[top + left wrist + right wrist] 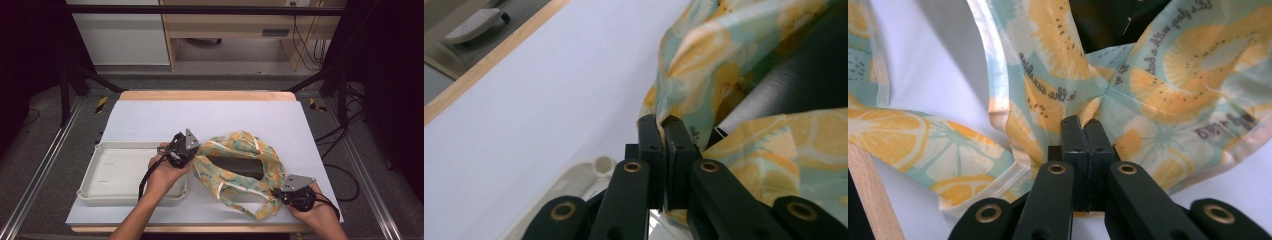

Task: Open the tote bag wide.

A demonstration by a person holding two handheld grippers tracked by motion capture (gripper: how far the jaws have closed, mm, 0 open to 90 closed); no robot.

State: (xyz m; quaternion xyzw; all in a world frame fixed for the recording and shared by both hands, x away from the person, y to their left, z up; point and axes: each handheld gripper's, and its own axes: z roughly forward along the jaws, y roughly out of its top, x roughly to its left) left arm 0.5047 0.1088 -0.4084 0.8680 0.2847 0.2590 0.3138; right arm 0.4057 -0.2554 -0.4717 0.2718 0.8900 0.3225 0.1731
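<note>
A cloth bag [235, 175] printed with yellow citrus slices lies on the white mat, its mouth spread wide. A dark flat object [235, 165] sits inside it. My left gripper [192, 151] is at the bag's left rim, and in the left gripper view it [659, 122] stands shut with the bag's edge [704, 65] pinched at its tips and the dark object [794, 80] beyond. My right gripper [277, 194] is at the bag's near right corner. In the right gripper view it [1083, 122] is shut on a bunched fold of the bag [1158, 65].
An empty white plastic tray [89, 172] stands at the left front, right beside my left hand, with its corner [591, 167] under the left jaws. The white mat [200, 120] covers the wooden table [205, 95]. Its near edge runs close to my right hand.
</note>
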